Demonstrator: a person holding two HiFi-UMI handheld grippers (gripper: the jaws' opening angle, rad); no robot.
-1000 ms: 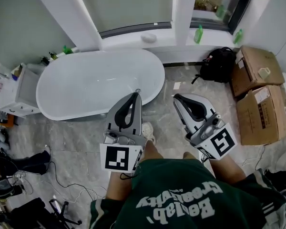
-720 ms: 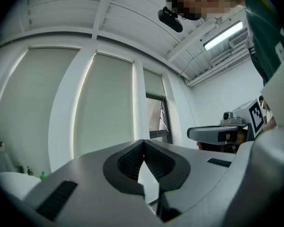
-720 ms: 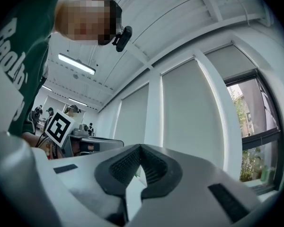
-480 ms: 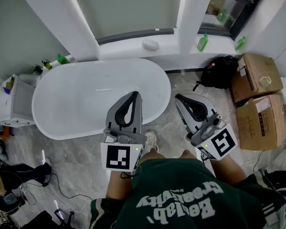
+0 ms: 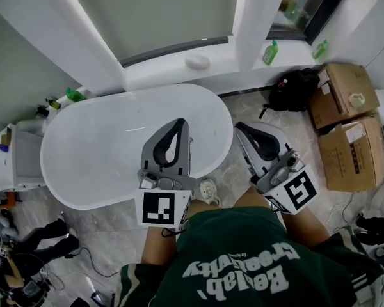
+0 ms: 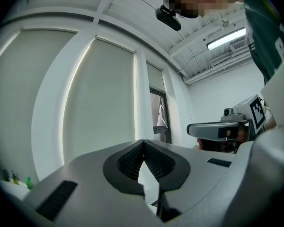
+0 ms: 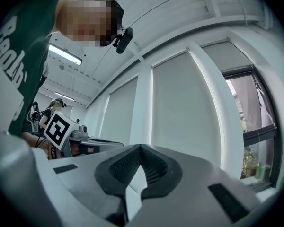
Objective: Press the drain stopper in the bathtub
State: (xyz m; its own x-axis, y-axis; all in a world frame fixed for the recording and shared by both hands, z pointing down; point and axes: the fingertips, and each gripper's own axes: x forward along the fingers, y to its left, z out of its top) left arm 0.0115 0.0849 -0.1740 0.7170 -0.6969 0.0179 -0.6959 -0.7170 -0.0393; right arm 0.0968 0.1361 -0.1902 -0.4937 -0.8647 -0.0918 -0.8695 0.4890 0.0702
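Lying long-axis left-to-right: bathtub (image 5: 96, 152) | left hand-held gripper (image 5: 181, 121), right hand-held gripper (image 5: 238, 127): jaws pressed together

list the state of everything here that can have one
left gripper, shut, nothing between the jaws
right gripper, shut, nothing between the jaws
bathtub, looks empty, no water seen
window blind, drawn down
drain stopper, not visible from here

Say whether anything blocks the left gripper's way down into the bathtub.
Nothing visible does: the left gripper is over the bathtub's near rim, and the basin looks bare. The stopper itself cannot be made out.
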